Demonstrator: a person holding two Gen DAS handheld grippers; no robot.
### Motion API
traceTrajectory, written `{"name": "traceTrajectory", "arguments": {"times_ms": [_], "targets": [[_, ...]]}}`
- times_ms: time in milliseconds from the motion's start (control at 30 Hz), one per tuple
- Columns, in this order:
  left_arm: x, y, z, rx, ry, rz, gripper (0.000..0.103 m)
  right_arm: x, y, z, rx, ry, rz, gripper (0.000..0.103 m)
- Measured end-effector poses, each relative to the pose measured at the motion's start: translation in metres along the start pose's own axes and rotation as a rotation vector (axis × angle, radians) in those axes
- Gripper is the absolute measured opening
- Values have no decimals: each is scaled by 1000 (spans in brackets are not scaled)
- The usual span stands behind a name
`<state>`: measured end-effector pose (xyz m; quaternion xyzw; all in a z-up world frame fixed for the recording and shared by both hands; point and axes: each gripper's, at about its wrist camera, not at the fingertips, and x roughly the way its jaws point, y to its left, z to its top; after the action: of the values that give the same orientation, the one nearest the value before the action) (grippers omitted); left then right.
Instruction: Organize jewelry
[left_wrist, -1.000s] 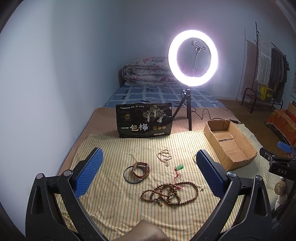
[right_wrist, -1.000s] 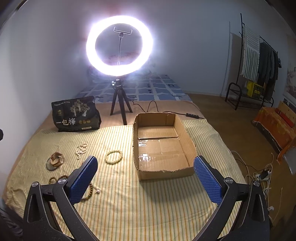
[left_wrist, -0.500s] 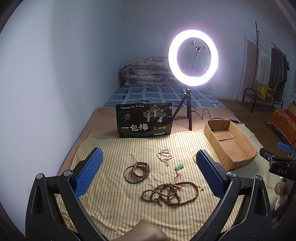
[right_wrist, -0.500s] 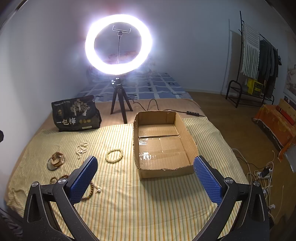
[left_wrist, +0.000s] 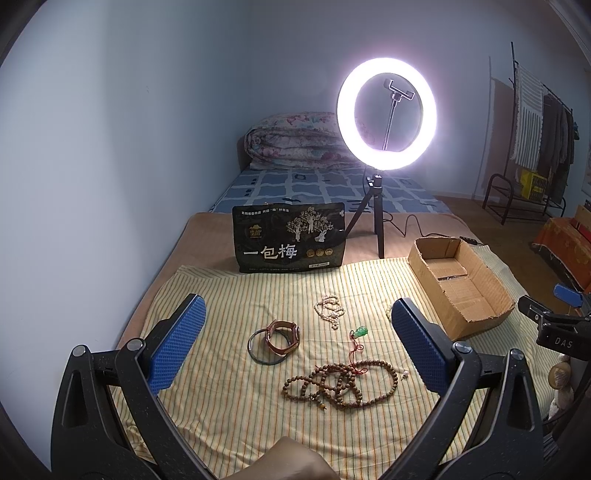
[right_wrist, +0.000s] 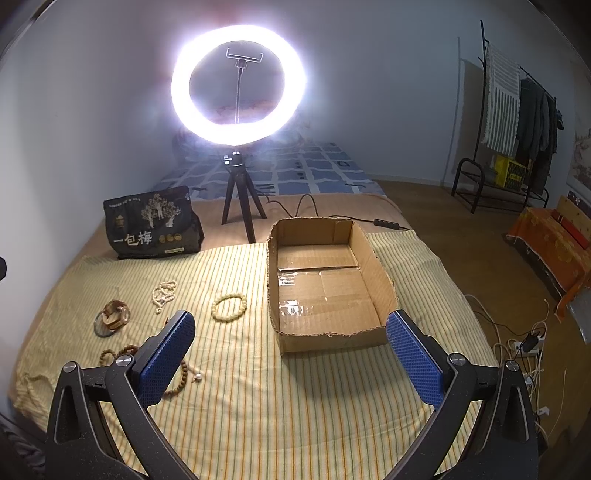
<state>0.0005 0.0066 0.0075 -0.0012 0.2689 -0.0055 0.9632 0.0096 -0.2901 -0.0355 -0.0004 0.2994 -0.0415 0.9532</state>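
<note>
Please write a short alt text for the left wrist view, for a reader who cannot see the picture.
The open left claw hovers over a striped yellow cloth where jewelry lies loose: brown wooden prayer beads, a green pendant on red cord, a pale bead strand and a leather strap on a dark bangle. An empty cardboard box sits right, a lit ring light behind.

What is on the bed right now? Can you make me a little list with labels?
surface: striped cloth
box: cardboard box, nothing inside
brown beads: long bead string, heaped
green charm: pendant on red cord
pale bracelet: bead bracelet, beside the box
white beads: small strand
watch: lying on a dark bangle
left gripper: open, holding nothing
right gripper: open, holding nothing
</note>
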Motion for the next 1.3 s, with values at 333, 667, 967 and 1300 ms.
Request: {"name": "traceTrajectory", "arguments": {"times_ms": [333, 667, 967, 1300], "targets": [[1, 1, -1, 0, 2, 0, 102, 1, 2, 0, -2, 6, 1, 103], [5, 7, -9, 1, 14, 8, 102, 1, 2, -2, -4, 8, 1, 103], [18, 18, -10, -19, 59, 36, 102, 8, 3, -4, -18, 31, 37, 103], [49, 37, -20, -60, 192, 21, 102, 25, 26, -12, -144, 60, 89, 103]]}}
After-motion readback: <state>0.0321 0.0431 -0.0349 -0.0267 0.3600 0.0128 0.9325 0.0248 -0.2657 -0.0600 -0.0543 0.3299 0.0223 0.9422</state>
